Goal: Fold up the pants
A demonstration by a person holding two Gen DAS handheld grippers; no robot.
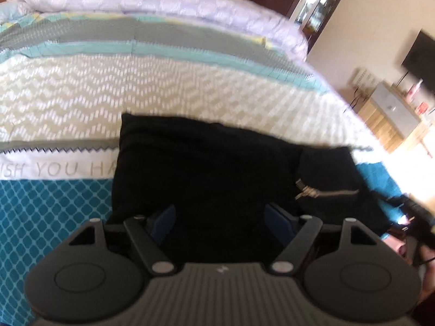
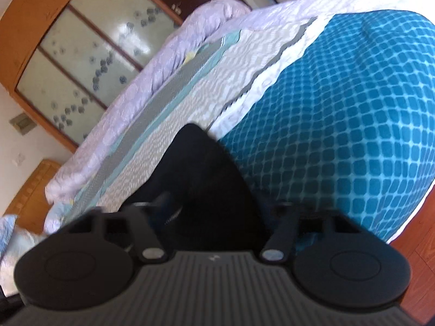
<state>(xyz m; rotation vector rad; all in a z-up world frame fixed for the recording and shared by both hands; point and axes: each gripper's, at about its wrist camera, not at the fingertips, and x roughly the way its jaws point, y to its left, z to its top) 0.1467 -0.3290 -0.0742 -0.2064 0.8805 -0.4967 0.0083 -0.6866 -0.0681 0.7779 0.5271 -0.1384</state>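
Left wrist view: my left gripper [image 1: 220,217] hangs over the black pants [image 1: 206,168], which lie folded on the patterned bedspread [image 1: 163,92]. Its blue pads [image 1: 163,221] stand spread, with dark cloth below them but nothing pinched. The bundle's long axis runs left to right across this view, the zipper [image 1: 312,191] towards the right end, so the cloth lies directly ahead of and beneath these tongs.

Right wrist view: my right gripper [image 2: 214,212] points at a corner of the pants [image 2: 198,163]. Its fingertips are lost against black fabric; I cannot tell whether they pinch it. Judged nearer: the left.
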